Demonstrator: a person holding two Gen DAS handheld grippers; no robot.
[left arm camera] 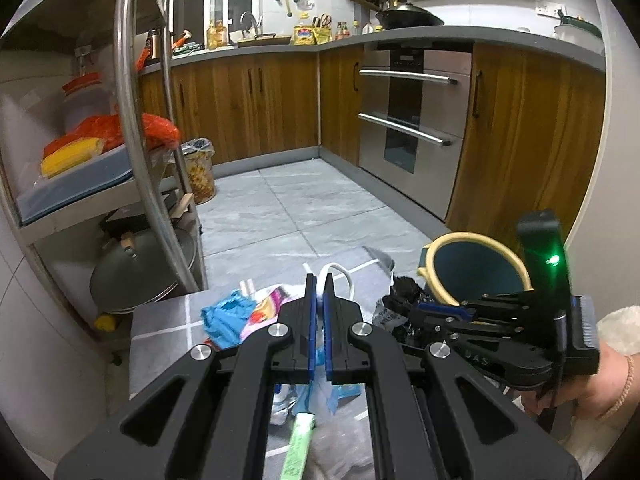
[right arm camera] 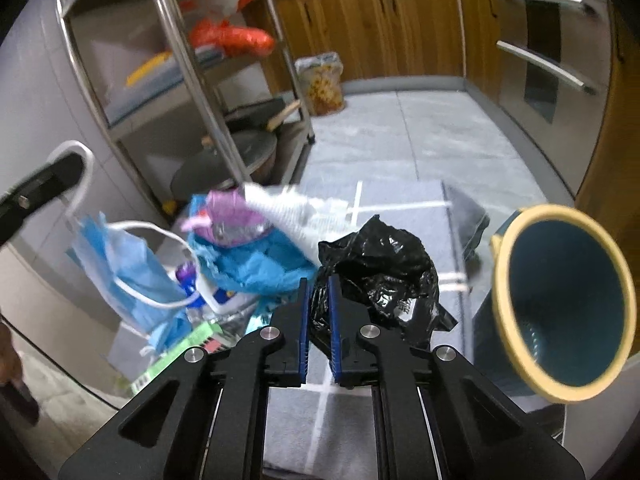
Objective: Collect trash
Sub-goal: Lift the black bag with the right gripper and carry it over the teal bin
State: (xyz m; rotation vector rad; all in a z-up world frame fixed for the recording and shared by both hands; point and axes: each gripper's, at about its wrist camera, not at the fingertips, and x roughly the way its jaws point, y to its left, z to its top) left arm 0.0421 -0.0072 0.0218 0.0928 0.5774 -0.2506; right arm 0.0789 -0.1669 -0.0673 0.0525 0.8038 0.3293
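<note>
My left gripper (left arm camera: 319,285) is shut on the white ear loop of a blue face mask (right arm camera: 132,268), which hangs lifted above the trash pile. My right gripper (right arm camera: 318,292) is shut on a crumpled black plastic bag (right arm camera: 384,264), held above the mat; it also shows in the left wrist view (left arm camera: 400,296). A teal bin with a cream rim (right arm camera: 560,304) stands just right of the right gripper, its mouth tilted toward me; it also shows in the left wrist view (left arm camera: 476,272). A pile of trash (right arm camera: 248,252) with blue wrappers, a pink packet and white paper lies on the grey mat (right arm camera: 400,208).
A steel shelf rack (left arm camera: 132,128) with pots and orange bags stands to the left. A lined waste basket (left arm camera: 198,168) stands by the wooden cabinets (left arm camera: 248,104). An oven (left arm camera: 412,120) is at the right. A green tube (left arm camera: 298,448) lies below the left gripper.
</note>
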